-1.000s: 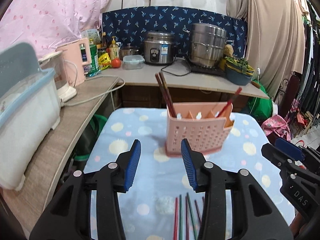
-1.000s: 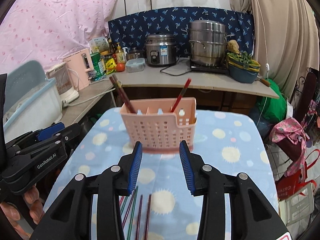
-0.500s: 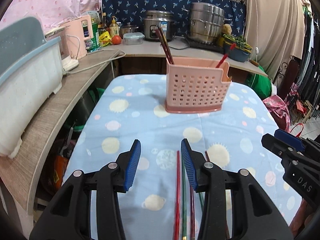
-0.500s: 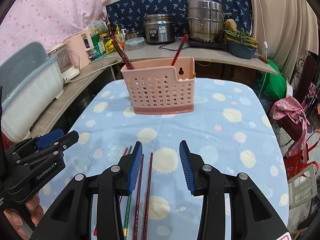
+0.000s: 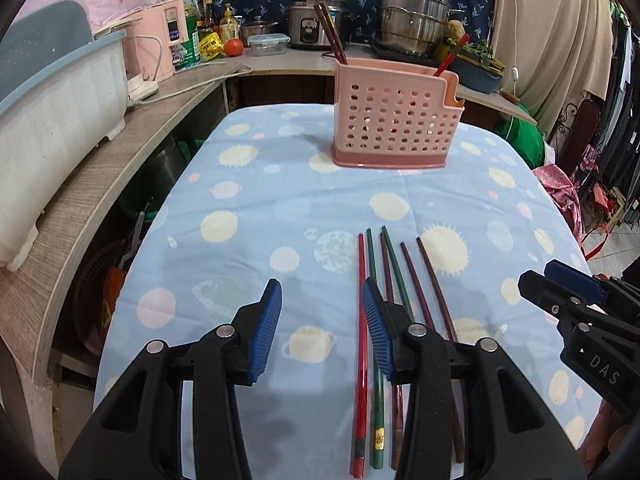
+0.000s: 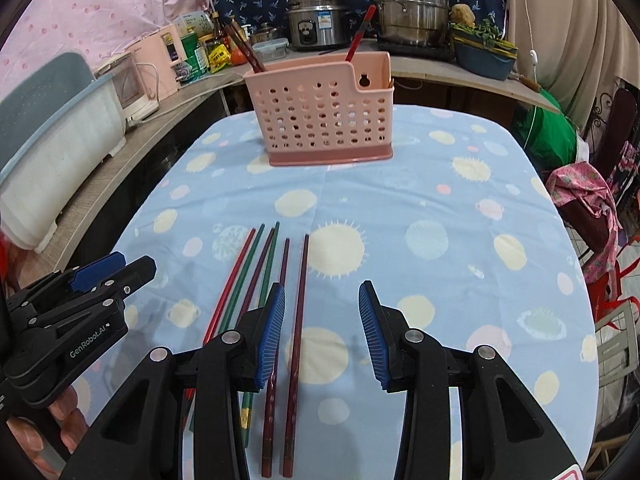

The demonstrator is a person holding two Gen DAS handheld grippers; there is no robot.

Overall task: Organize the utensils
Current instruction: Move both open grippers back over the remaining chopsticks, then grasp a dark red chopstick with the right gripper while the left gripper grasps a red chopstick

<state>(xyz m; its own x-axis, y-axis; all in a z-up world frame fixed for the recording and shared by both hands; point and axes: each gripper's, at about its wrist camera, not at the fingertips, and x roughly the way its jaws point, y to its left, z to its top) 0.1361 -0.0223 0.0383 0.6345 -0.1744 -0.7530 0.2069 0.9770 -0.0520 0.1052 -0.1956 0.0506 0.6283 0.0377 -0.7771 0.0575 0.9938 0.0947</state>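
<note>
Blue-padded left gripper (image 5: 321,330) and right gripper (image 6: 322,330), both apart and empty, have descended over six chopsticks (image 5: 362,320) near the table's (image 5: 280,200) front edge; only the right view shows a hand (image 6: 60,424).

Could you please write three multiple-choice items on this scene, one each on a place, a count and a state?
1. Where does the pink caddy stand?
A. on the side counter
B. at the far end of the blue cloth
C. between the grippers

2. How many chopsticks lie loose on the cloth?
A. two
B. four
C. six

3. What is between the pads of the left gripper?
A. nothing
B. a red chopstick
C. the caddy

Key:
1 B, the caddy sits upright on the cloth beyond the chopsticks.
2 C, both views show one red, two green and three dark ones side by side.
3 A, only bare cloth shows in its gap; the right gripper is likewise open, with the rightmost dark chopstick showing in its gap.
</note>
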